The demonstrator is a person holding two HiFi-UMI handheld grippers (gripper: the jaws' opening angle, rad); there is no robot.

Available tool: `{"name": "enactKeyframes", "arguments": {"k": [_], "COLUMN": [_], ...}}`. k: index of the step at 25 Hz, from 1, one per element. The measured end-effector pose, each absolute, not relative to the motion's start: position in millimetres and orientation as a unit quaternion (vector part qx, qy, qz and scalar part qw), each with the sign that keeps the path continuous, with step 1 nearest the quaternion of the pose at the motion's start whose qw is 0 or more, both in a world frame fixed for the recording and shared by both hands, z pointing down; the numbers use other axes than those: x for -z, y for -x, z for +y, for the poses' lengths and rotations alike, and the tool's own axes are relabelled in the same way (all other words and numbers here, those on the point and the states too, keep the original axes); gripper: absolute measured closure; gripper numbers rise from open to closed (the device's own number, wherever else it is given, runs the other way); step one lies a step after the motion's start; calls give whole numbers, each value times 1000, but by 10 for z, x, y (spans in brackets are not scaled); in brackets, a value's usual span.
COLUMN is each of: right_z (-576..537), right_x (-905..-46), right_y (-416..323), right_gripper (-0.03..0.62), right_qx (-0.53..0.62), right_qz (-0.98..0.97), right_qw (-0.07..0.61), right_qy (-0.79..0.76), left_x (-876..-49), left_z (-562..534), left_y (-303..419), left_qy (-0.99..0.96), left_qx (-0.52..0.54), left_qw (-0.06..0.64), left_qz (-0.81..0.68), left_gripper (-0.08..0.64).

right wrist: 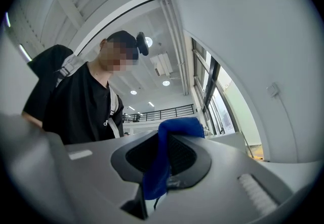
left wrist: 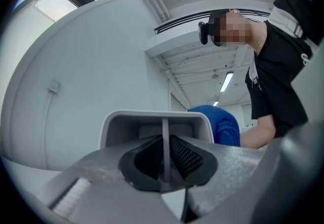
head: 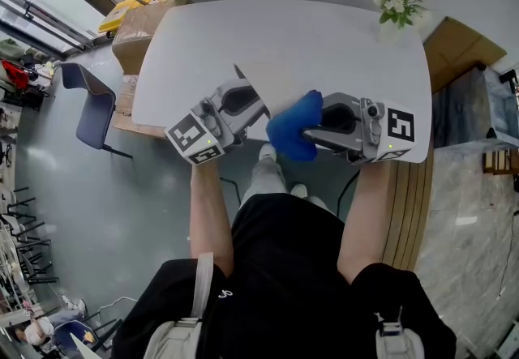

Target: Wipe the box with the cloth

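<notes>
1. The left gripper (left wrist: pixel 164 163) has its jaws closed together on a thin upright wall of the box (left wrist: pixel 117 123), a pale grey open shell seen from its open side in the left gripper view.
2. The right gripper (right wrist: pixel 163 161) has its jaws pressed shut on the cloth (right wrist: pixel 178 127). The blue fabric is pinched between the pads, bunches above them and hangs below.
3. In the head view the two grippers face each other over the near edge of the white table (head: pixel 284 37), with the left gripper (head: pixel 256 111) just beside the right gripper (head: pixel 311 133). The cloth (head: pixel 292 130) sits between them (the pale box is hard to pick out there against the tabletop).
4. From the left gripper view the cloth (left wrist: pixel 221 126) shows just behind the box's right side; whether they touch cannot be told.
5. Count: two grippers, one cloth, one box, one table, one bunch of flowers (head: pixel 399 2) at the table's far right corner, one chair (head: pixel 91 104), and two cardboard cartons (head: pixel 136 27) on the floor, one at each side of the table.
</notes>
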State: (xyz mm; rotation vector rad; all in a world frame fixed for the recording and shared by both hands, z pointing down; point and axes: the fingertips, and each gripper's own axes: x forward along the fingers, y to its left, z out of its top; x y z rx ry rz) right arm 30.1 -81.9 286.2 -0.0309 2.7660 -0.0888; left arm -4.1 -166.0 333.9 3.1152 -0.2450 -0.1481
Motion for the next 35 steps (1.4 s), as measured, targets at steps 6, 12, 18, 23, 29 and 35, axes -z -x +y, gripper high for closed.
{"name": "enactKeyframes", "arguments": {"k": [6, 12, 18, 23, 29, 35], "right_z": [-917, -974, -1104, -1233, -1352, -1443], "right_x": [-2691, -2691, -2708, -2748, -2785, -2917], "right_y": [-458, -530, -647, -660, -683, -674], "right_gripper": [540, 538, 540, 540, 540, 540], "right_qx": [27, 28, 31, 40, 49, 65], "right_qz": [969, 964, 958, 954, 950, 950], "right_qw": [241, 255, 262, 254, 245, 215], "right_qy": [40, 65, 115, 153, 189, 218], "left_x": [-3429, -3340, -3145, -3000, -2972, -2902], "left_z": [-1416, -1192, -1101, -1004, -941, -982], "left_y": [33, 49, 163, 201, 217, 301], "left_qy": [-998, -993, -981, -973, -973, -970], "left_qx": [56, 94, 162, 195, 188, 213], "left_qw": [24, 34, 40, 38, 29, 25], "left_qz": [1, 66, 95, 121, 132, 118], "left_gripper": [512, 512, 512, 512, 512, 512]}}
